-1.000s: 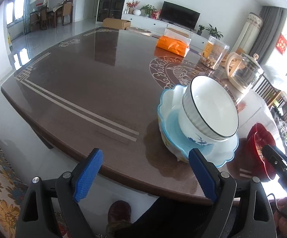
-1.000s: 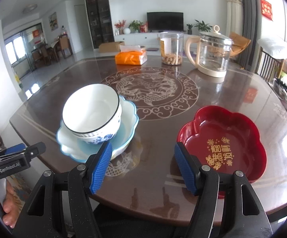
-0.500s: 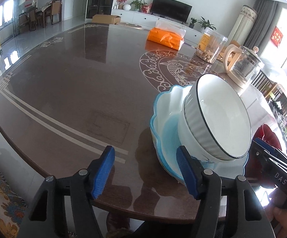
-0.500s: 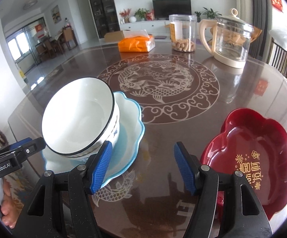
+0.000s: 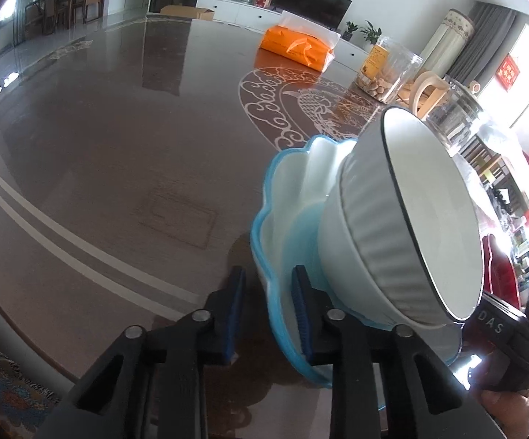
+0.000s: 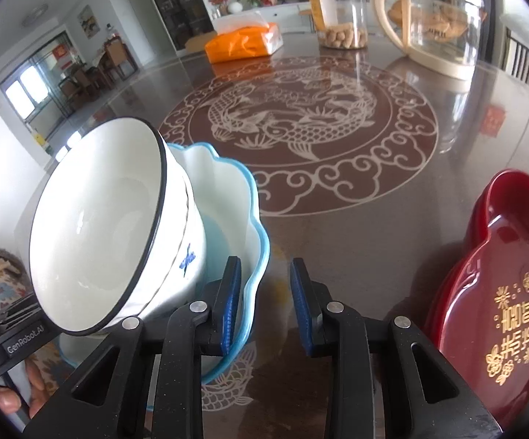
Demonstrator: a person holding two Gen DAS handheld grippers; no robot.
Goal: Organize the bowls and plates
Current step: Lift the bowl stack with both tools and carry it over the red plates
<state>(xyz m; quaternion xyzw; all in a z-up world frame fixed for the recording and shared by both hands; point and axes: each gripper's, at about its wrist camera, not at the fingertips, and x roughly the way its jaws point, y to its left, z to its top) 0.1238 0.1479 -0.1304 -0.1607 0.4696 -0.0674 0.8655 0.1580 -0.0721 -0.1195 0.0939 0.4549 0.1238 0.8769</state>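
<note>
A white bowl (image 5: 410,219) with a black rim and a blue mark sits tilted in a blue-rimmed scalloped plate (image 5: 290,197) on the brown table. My left gripper (image 5: 268,292) straddles the plate's left rim, its jaws narrowed around it with a small gap showing. My right gripper (image 6: 264,292) straddles the plate's right rim (image 6: 253,256), with its left pad inside the plate and a wider gap outside. The bowl (image 6: 118,226) fills the left of the right wrist view. A red flower-shaped plate (image 6: 502,285) with gold writing lies to the right.
At the back of the table (image 6: 337,226) stand an orange tissue pack (image 6: 242,42), a clear jar of snacks (image 6: 341,11) and a glass kettle (image 6: 440,18). The table's near edge (image 5: 26,344) lies just below my grippers.
Both grippers have moved forward onto the blue-rimmed plate from each side, and their jaws have narrowed around its rim. The plate and bowl now look tilted.
</note>
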